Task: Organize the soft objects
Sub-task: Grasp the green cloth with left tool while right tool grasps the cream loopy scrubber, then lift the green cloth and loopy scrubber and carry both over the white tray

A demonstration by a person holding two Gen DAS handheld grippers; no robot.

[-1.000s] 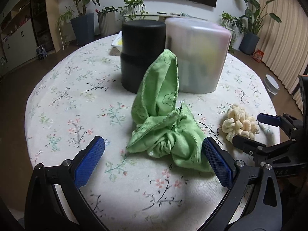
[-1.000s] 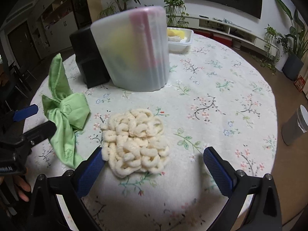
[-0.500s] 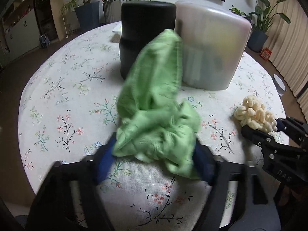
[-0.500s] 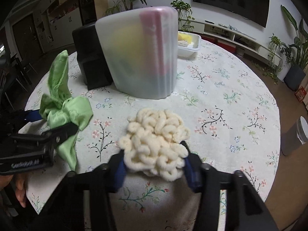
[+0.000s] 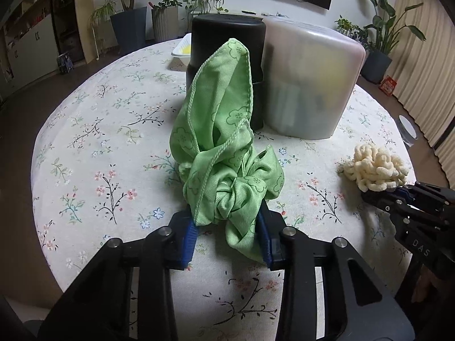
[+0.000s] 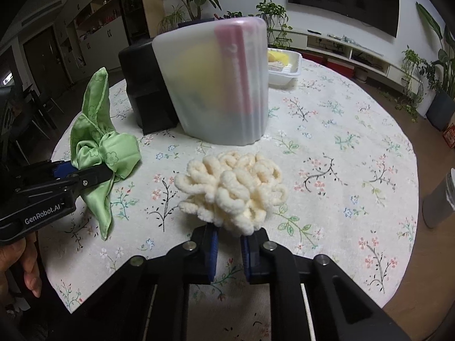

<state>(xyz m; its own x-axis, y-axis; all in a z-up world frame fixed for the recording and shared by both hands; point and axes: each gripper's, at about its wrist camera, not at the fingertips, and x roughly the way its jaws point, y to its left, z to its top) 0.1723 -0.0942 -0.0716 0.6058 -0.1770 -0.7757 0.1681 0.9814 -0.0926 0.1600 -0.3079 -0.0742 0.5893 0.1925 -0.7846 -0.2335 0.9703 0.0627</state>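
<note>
A green flower-print cloth [image 5: 221, 153] is bunched between the blue pads of my left gripper [image 5: 227, 233], which is shut on it; one corner stands up in front of the black container. It also shows in the right wrist view [image 6: 105, 147], with the left gripper [image 6: 82, 173] on it. A cream chenille scrubber [image 6: 233, 187] is pinched in my right gripper [image 6: 229, 244], which is shut on it and holds it off the table. The scrubber shows in the left wrist view [image 5: 375, 170] with the right gripper [image 5: 398, 196].
A black cylindrical container [image 5: 227, 56] and a frosted plastic bin [image 5: 310, 85] stand side by side at the middle of the round floral table [image 5: 99, 142]. A white tray [image 6: 284, 68] sits behind them. A grey bin [image 6: 440, 199] stands on the floor at right.
Both grippers went from wide open to shut, the left on the green cloth, the right on the cream scrubber. Both soft things are now bunched up and raised.
</note>
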